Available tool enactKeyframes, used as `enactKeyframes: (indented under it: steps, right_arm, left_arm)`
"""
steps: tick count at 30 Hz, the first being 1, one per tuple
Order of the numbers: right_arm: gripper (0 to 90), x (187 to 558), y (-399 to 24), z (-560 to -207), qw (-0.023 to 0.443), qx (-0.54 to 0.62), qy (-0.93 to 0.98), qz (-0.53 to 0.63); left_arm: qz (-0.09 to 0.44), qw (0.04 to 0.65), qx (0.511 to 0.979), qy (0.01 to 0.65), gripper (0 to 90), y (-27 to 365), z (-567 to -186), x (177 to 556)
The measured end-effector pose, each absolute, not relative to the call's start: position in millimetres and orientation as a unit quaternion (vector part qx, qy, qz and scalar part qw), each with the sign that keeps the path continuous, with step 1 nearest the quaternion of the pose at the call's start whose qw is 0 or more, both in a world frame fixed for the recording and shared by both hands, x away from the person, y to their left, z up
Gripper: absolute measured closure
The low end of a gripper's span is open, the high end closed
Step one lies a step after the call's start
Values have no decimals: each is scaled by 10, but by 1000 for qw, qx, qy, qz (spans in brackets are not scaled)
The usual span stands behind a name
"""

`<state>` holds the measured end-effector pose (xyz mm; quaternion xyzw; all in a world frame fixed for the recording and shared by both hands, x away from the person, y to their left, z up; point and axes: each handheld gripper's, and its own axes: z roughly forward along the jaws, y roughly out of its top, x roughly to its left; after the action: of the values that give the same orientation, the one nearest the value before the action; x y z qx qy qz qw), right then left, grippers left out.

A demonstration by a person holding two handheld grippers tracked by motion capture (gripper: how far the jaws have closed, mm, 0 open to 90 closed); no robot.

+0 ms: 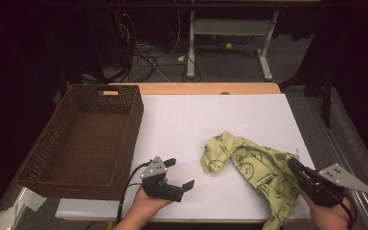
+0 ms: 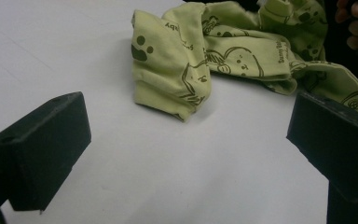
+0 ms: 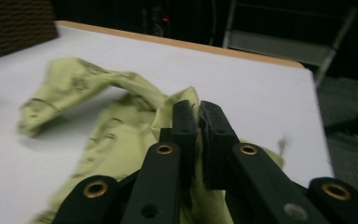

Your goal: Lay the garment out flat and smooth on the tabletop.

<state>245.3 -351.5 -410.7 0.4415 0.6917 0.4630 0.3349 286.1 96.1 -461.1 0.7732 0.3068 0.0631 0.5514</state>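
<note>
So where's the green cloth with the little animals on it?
In the high view the green cloth lies crumpled on the white table, at the near right, far from the basket, with one edge pinched in the right gripper.

place: we read a lab | evidence: we see tangled cables (image 1: 146, 55) on the floor, bare desk frame (image 1: 230, 28) past the bench's (image 1: 182, 124) far edge, dark surroundings
</note>
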Motion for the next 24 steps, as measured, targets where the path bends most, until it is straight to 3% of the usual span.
enactKeyframes:
  steps: [8, 9, 11, 15, 19, 24]
  right_arm:
    - [850, 2451, -4152, -4343, 338, 536, 647, 424]
    - [819, 2449, -4178, -4360, 337, 542, 645, 420]
    - [664, 2435, -4200, -4355, 338, 545, 639, 426]
    - [558, 2371, -4067, -4214, 355, 521, 638, 443]
    - [545, 2327, -3799, -4112, 351, 475, 666, 456]
    - [532, 2348, -3390, -4158, 308, 427, 719, 454]
  left_arm:
    - [56, 552, 776, 299, 0, 884, -4617, 2885]
    - [56, 551, 777, 297, 0, 880, -4618, 2890]
    - [54, 552, 778, 297, 0, 868, -4619, 2896]
    - [54, 550, 779, 294, 0, 854, -4621, 2904]
    - [54, 550, 780, 295, 0, 849, -4624, 2905]
    - [55, 549, 780, 295, 0, 850, -4622, 2902]
